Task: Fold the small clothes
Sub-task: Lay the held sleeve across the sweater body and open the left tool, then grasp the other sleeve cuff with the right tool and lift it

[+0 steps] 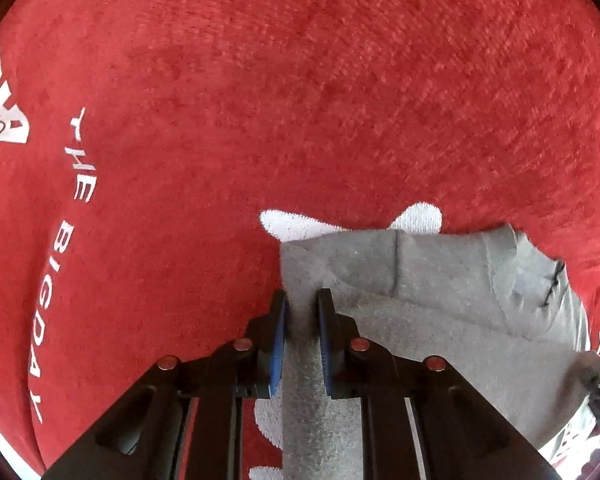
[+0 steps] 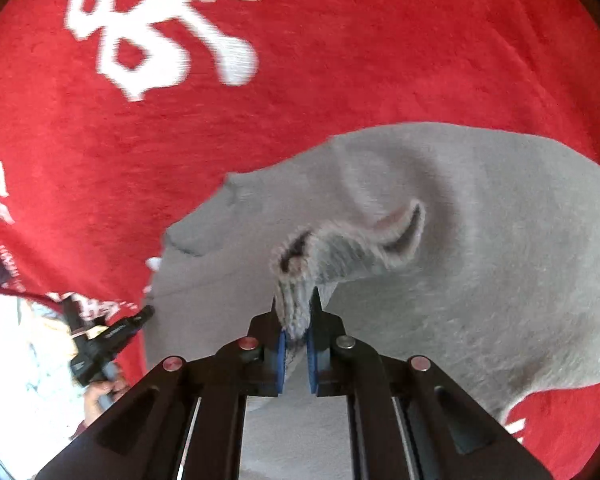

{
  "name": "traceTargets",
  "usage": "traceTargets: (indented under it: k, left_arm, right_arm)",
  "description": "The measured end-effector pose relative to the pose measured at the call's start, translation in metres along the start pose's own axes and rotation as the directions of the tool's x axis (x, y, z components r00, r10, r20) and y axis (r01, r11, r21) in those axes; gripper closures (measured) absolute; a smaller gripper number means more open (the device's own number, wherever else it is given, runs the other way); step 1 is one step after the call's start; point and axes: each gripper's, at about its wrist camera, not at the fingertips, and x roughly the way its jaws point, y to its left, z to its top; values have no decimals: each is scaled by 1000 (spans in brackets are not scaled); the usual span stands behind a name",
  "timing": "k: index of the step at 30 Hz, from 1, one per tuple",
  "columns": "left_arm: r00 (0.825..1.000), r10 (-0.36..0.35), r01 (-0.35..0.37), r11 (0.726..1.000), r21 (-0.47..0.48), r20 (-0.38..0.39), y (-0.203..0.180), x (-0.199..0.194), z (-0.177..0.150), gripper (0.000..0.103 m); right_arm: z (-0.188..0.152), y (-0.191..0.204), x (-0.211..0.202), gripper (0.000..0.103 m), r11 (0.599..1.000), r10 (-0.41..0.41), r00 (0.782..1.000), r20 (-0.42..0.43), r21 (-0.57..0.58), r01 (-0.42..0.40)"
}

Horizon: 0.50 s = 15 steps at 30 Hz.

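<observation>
Left wrist view: a fuzzy grey garment of soft knit lies on a red plush blanket with white woven lettering. It fills the 3-to-6 o'clock part of the view, its upper edge crumpled into shallow folds. The left gripper has its black fingers with blue pads pinched on a narrow strip of the grey fabric that runs straight between them toward 6 o'clock.

Right wrist view: the same grey garment spreads from centre toward 4 o'clock over the red blanket, whose large white characters sit at 11 o'clock. The right gripper is clamped on a ribbed, bunched edge that puckers up at centre. At 8 o'clock the left gripper shows as a dark tip at the garment's edge.
</observation>
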Motion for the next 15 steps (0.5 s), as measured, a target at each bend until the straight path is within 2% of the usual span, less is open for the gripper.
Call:
traceTargets:
  k: [3, 6, 8, 10, 11, 12, 15]
  left_arm:
    - [1000, 28, -28, 999, 18, -2, 1, -12, -7, 86]
    - [998, 64, -63, 996, 57, -14, -12, -27, -14, 86]
    - [997, 72, -70, 995, 75, -21, -20, -36, -21, 86]
    - [998, 62, -59, 994, 88, -32, -30, -47, -30, 86]
    - [998, 53, -48, 994, 95, -41, -34, -52, -37, 86]
    - [998, 39, -33, 994, 106, -55, -42, -56, -44, 86]
    - [995, 13, 1, 988, 155, -94, -66, -64, -69, 86]
  right_arm:
    - [-4, -31, -5, 94, 995, -66, 998, -5, 69, 66]
    - [-13, -52, -21, 92, 992, -62, 998, 7, 110, 60]
    - [-17, -58, -31, 81, 991, -94, 996, 7, 97, 93]
    - [-22, -63, -42, 54, 990, -113, 994, 5, 83, 112]
    - [-24, -64, -45, 49, 990, -114, 994, 4, 78, 113]
    - [-27, -65, -49, 46, 991, -110, 994, 3, 74, 109]
    - [-36, -70, -60, 46, 993, -94, 996, -4, 69, 94]
